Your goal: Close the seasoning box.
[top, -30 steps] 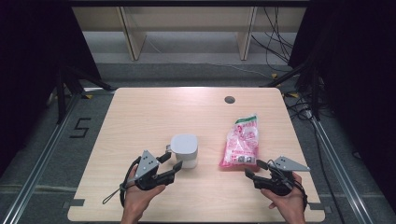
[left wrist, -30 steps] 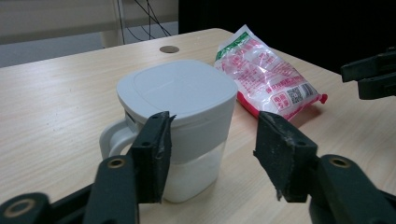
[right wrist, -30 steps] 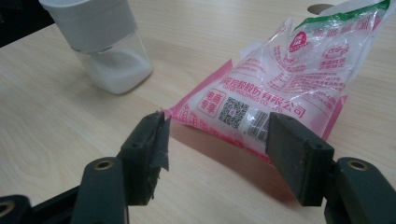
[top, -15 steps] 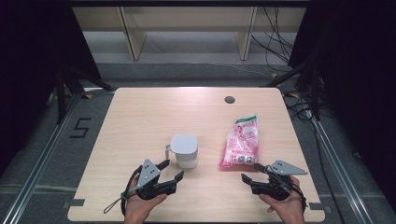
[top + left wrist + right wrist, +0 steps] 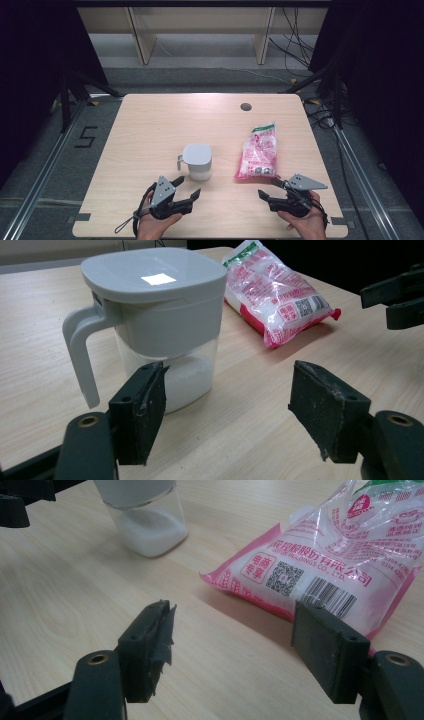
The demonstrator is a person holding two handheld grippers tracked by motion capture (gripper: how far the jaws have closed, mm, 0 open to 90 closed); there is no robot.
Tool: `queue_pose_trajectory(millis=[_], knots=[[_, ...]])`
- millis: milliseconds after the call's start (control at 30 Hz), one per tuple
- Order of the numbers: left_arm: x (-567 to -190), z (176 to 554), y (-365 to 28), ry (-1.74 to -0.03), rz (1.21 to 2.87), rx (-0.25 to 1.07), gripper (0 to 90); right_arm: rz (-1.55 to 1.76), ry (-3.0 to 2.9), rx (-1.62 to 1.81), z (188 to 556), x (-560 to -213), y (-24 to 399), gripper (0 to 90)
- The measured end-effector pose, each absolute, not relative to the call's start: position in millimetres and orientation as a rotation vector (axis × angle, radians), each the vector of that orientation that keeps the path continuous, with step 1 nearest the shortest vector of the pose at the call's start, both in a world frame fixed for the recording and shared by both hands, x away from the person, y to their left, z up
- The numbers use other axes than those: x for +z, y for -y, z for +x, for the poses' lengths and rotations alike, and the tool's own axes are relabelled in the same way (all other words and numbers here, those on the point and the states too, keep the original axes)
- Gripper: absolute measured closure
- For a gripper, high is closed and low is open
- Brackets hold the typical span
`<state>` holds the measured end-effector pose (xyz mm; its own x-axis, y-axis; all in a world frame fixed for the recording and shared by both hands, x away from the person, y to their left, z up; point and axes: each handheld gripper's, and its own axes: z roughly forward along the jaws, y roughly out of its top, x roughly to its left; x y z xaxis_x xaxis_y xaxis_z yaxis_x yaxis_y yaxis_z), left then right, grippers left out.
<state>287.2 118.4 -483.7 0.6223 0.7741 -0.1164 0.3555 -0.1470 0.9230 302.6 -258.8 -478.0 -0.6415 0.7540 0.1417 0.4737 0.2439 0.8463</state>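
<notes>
A grey-lidded clear jug (image 5: pixel 197 161) with a side handle stands mid-table, white powder in its bottom (image 5: pixel 170 380). To its right lies a pink and white bag (image 5: pixel 259 151), flat on the wood. My left gripper (image 5: pixel 187 186) sits just in front of the jug; its jaws have just been opening, and it is open (image 5: pixel 230 405) with nothing between them. My right gripper (image 5: pixel 267 187) is below the bag's near end; its jaws have opened a little too, and it is open (image 5: pixel 235 645) over bare wood. The bag's barcode corner (image 5: pixel 330 595) lies just beyond its right jaw.
The light wooden table (image 5: pixel 150 130) has a round cable hole (image 5: pixel 245 106) at the back right. Both hands rest near the front edge. Wooden frame legs (image 5: pixel 140 37) and dark stands lie beyond the table, with cables (image 5: pixel 300 50) on the floor.
My left gripper has drawn back from the jug's handle toward the front edge and its jaws have spread wider. The right gripper has stayed about where it was.
</notes>
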Motion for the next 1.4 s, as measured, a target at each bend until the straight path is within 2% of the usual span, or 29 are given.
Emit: queue_pose_trajectory(millis=[700, 1400], knots=[[-501, 274, -96, -0.906, 1.769, 0.403, 27.9, 1.141, -2.346, 1.29, 285, -488, 261, 31.9], [-512, 263, -88, -0.867, 1.82, 0.411, 27.8, 1.122, -2.408, 1.267, 273, -494, 258, 32.0]])
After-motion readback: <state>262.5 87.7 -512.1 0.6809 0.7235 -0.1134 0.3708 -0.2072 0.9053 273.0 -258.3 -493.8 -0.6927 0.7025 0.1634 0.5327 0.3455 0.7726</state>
